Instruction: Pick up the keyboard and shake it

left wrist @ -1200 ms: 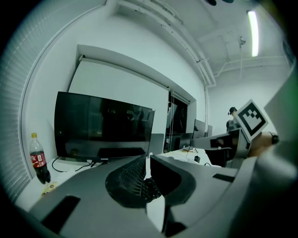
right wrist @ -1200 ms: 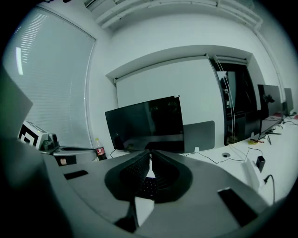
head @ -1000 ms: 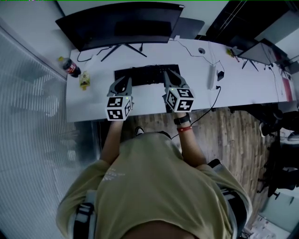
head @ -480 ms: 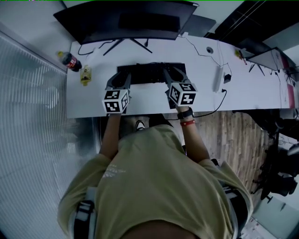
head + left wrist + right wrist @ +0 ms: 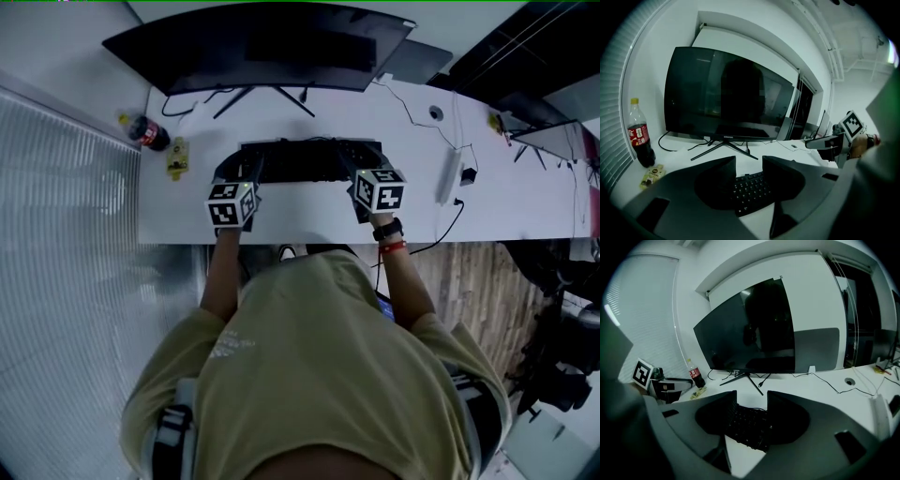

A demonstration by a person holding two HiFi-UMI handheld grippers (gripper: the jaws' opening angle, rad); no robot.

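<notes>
Spreading as they arrive, the jaws of the left gripper (image 5: pixel 749 161) stand apart and clamp nothing, with the keys of the black keyboard (image 5: pixel 305 161) showing in the gap. The right gripper (image 5: pixel 751 397) matches it, its jaws likewise just opened over the keyboard's other end. A second ago both grippers were closed and sat nearer the front edge of the white desk (image 5: pixel 281 220); now they have pushed forward and sunk to the keyboard's two ends. In the dim gripper views it seems the pads are not yet touching it, though that is hard to confirm. The keyboard lies flat on the desk before the monitor (image 5: pixel 258 47), so the lift has not begun.
</notes>
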